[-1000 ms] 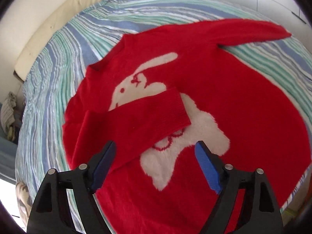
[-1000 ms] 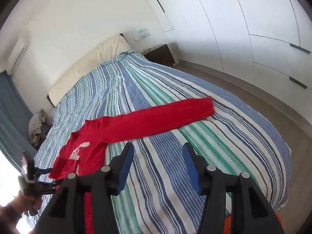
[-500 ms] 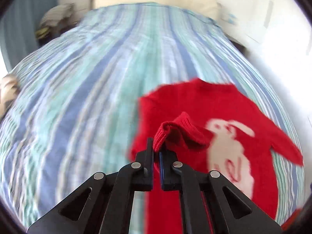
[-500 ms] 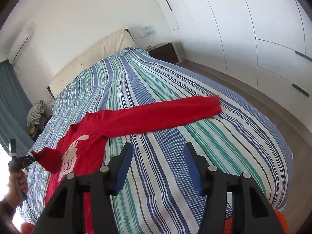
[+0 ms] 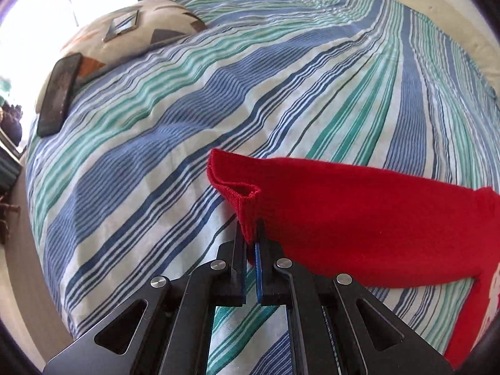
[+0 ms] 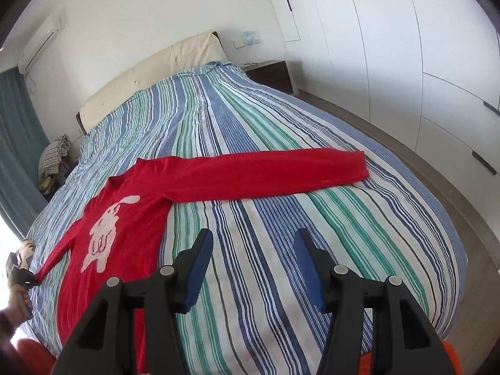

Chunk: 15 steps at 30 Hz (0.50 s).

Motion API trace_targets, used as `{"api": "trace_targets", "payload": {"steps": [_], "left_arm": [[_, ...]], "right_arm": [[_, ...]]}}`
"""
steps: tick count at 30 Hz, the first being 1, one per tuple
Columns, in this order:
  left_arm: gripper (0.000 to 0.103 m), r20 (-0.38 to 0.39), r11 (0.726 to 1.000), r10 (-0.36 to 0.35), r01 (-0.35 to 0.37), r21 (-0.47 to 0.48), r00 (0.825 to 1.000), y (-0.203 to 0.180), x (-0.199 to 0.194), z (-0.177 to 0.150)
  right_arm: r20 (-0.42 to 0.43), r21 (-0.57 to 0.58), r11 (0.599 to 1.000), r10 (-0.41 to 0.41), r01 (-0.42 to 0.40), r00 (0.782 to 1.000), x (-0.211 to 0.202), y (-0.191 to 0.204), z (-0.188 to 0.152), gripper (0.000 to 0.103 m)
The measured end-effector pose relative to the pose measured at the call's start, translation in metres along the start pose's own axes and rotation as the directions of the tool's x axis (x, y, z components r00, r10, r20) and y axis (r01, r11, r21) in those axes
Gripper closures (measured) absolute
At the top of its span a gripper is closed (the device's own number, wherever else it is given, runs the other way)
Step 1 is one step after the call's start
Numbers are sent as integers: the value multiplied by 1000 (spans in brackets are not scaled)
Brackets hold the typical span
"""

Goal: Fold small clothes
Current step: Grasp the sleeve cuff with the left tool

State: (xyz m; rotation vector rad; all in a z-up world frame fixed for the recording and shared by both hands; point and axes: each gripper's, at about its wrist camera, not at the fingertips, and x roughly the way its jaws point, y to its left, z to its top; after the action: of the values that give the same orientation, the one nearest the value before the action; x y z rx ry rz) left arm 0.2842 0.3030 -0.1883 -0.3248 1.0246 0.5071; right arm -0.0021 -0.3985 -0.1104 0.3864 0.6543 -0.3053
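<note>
Here the left gripper (image 5: 251, 237) is clamped on the sweater's (image 6: 125, 206) cuff (image 5: 247, 215), the sleeve stretched out from the body, which lies flat on the bed (image 6: 281, 218). The right gripper (image 6: 254, 268), fingers apart and empty, points down at the bed beside the sweater, whose other sleeve (image 6: 265, 172) lies beyond the fingertips.

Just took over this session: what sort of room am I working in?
A bedroom, most likely. The red sweater lies on a large bed with a striped cover and a padded headboard; a nightstand and tall white wardrobe doors stand alongside.
</note>
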Motion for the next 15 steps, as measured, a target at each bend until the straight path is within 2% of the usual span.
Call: {"api": "trace_targets", "payload": {"steps": [5,10,15], "left_arm": [[100,-5,1000,-7,7,-23,1000,5,5,-3],[100,-55,994,-77,73,-80,995,16,18,0],[99,-61,981,-136,126,-146,989,27,23,0]], "right_arm": [[-5,-2,1000,-9,9,1000,1,-1,-1,49],[-11,-6,1000,-20,19,1000,2,1,-1,49],[-5,-18,1000,-24,23,1000,1,3,-1,49]]}}
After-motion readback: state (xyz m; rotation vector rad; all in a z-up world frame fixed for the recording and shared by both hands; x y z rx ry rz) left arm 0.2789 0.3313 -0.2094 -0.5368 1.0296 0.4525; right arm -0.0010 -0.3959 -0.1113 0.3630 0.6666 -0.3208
